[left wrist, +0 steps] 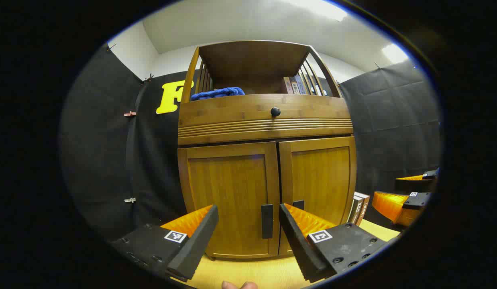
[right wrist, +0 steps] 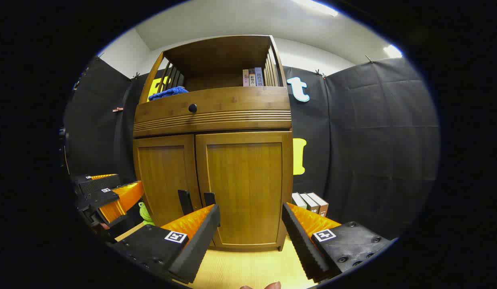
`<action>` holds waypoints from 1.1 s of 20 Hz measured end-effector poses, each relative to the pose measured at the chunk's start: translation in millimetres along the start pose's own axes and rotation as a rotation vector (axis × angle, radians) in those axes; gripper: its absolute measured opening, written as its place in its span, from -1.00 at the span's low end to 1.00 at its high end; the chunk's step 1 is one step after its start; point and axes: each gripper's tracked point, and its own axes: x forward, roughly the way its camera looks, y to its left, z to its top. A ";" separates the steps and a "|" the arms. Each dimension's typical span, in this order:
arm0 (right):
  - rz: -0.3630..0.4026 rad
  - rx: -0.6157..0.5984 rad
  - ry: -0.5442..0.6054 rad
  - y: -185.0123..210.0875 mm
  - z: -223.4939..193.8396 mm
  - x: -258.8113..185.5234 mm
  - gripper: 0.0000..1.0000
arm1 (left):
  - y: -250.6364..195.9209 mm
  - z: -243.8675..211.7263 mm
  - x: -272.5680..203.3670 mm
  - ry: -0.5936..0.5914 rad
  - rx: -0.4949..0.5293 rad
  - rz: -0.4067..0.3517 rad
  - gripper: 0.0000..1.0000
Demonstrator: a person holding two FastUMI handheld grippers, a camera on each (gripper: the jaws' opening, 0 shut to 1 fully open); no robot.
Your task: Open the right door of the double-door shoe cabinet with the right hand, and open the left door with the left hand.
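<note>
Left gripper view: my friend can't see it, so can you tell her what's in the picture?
A wooden shoe cabinet stands close ahead with both doors shut, and the open left gripper frames the left door's dark handle without touching it. A blue cloth and books sit on its top shelf.

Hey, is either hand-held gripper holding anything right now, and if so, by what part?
Nothing is held. The left hand-held gripper and right hand-held gripper are both open in front of the closed shoe cabinet, short of its door handles.
</note>
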 end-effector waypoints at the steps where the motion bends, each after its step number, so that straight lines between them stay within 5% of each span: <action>1: -0.001 -0.001 0.000 -0.3 0.1 0.1 0.95 | 0.7 -1.5 0.7 0.000 -0.002 0.000 0.89; 17: -0.011 0.007 0.001 -2.1 -2.3 0.0 0.96 | 6.4 -0.6 0.6 -0.005 -0.006 0.001 0.89; 22: 0.050 0.029 -0.013 15.5 0.2 7.5 1.00 | 14.6 -2.3 -0.2 -0.004 0.003 0.004 0.86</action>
